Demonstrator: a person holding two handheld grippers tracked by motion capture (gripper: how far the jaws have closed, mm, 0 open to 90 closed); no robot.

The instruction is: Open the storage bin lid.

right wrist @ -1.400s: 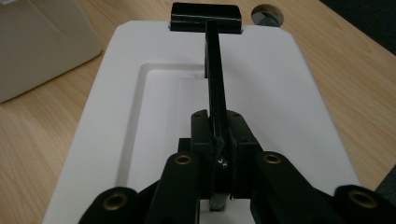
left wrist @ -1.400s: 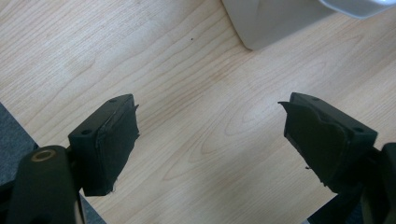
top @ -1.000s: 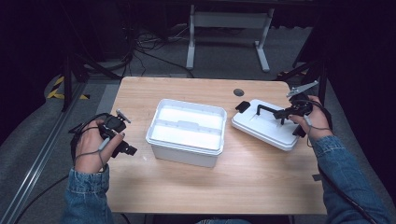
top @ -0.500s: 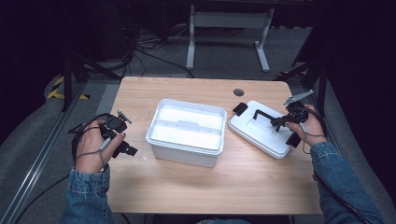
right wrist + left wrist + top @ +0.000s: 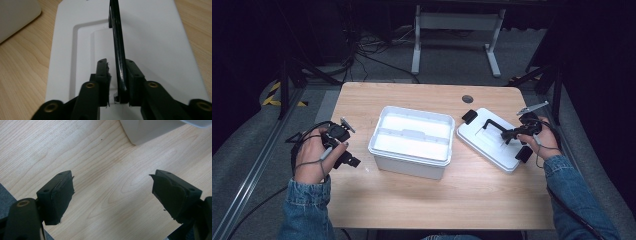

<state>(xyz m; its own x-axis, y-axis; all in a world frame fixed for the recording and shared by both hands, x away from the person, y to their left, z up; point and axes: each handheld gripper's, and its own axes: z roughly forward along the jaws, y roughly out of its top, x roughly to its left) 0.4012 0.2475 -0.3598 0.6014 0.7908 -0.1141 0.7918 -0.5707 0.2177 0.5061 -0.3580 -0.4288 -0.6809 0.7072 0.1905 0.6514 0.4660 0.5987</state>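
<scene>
At nine o'clock on the wooden surface [image 5: 422, 200], left hand-held gripper [image 5: 343, 152] held in the left hand [image 5: 312, 157], low over bare wood, jaws wide apart with nothing between them; pads [image 5: 61, 195] seen spread in the left gripper view, a white corner of the bin [image 5: 147, 131] at one o'clock beyond them. At the centre, open white bin [image 5: 412, 140], upright, standing clear of both grippers. Just beside it at three o'clock, white lid [image 5: 497, 140] lying flat on the wood, turned at a slant, apart from the bin by a narrow gap, black clips [image 5: 469, 117] at its ends. On the lid, black handle [image 5: 494, 127] standing up from a shallow recess. At three o'clock, right hand-held gripper [image 5: 512, 135] held in the right hand [image 5: 544, 142], jaws closed together on the handle; in the right gripper view, thin black handle [image 5: 117, 50] running up from between the pads [image 5: 103, 72], gripped near its end, with the lid [image 5: 155, 37] spread beneath. Small dark round hole [image 5: 467, 99] in the surface at twelve o'clock from the lid. Denim sleeves [image 5: 307, 210] at the bottom edge.
</scene>
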